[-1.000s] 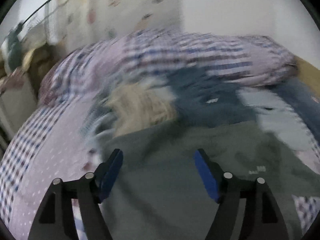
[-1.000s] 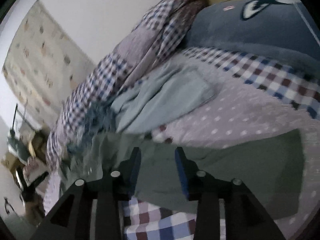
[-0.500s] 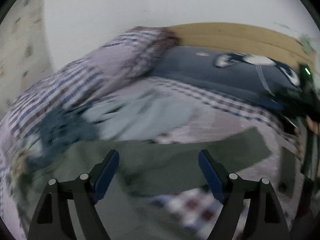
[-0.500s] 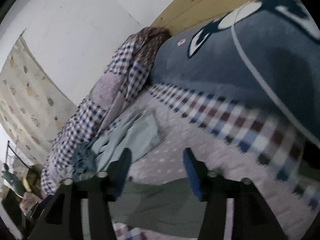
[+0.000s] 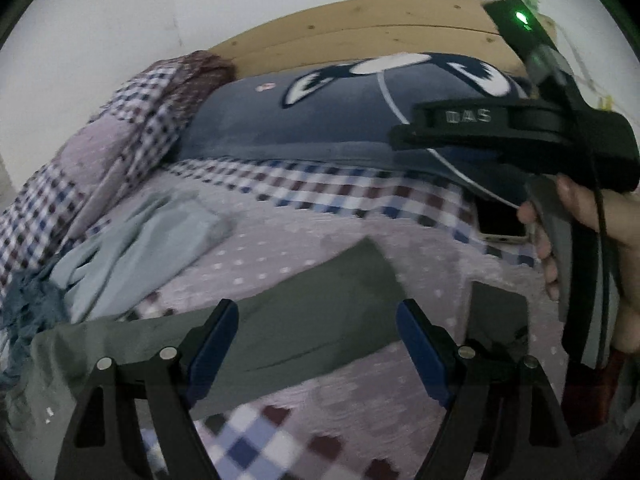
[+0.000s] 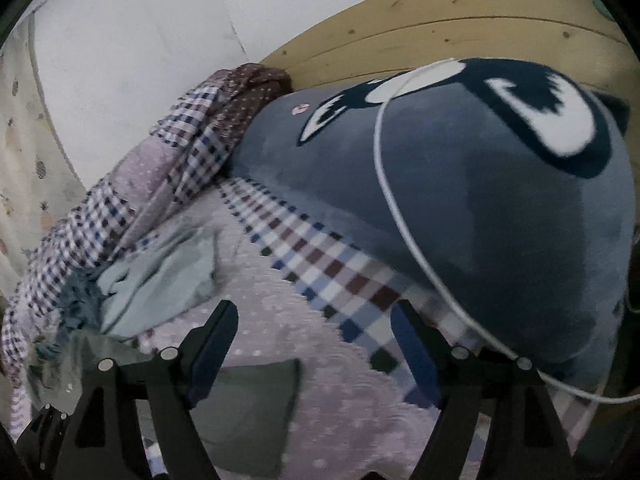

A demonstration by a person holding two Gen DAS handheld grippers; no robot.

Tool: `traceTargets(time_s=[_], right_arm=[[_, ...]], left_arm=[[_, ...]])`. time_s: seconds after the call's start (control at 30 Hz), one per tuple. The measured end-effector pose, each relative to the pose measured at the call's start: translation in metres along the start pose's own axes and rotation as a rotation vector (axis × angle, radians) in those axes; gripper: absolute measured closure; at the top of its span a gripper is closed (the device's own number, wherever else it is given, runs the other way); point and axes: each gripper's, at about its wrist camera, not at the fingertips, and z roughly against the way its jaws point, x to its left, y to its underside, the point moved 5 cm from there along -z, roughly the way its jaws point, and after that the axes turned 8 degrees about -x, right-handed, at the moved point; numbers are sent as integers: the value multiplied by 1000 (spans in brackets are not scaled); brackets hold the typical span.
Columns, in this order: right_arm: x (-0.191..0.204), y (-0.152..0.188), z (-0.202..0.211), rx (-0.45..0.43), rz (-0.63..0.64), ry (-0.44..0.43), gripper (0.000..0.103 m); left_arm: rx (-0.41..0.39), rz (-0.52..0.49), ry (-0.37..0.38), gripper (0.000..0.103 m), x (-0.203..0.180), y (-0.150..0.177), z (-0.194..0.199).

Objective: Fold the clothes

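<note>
While both grippers hovered over the bed [image 5: 360,232], the left gripper [image 5: 318,344] had its fingers wide apart and empty, and so did the right gripper [image 6: 314,344]. Below them the green garment [image 5: 304,320] lay flat on the dotted sheet, one corner pointing toward the headboard [image 5: 360,36]. Bare sheet stretched between it and the big grey pillow [image 6: 480,208]. A pale blue garment [image 5: 132,252] lay crumpled along the bed's left edge, against the checked quilt [image 5: 100,168].
</note>
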Motion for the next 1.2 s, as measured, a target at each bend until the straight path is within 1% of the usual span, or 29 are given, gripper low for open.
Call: traceTargets(time_s=[0.3,0.47,0.67,0.83,1.0,1.2], right_arm=[[-14,-1,4,1,37,28,21],[-22,-1,5,7,14,31,21],[-25,-1,5,9,6,29,21],[-34,-3,7,3,-20,48,21],[-42,-3,8,7,-45,63,21],[-44,-2,7,11,-58,61,21]], left_arm=[[2,-26,43,18,-35,-7,-20],[5,-33,52,18,-46,-8,-27],[10,-40,62,18,-52,-7,-32],[6,1,65,18,-44,-9,-35],[21,-10,78,19,-43,-5,-37],[66,-47,86,19,-56,1,-51]])
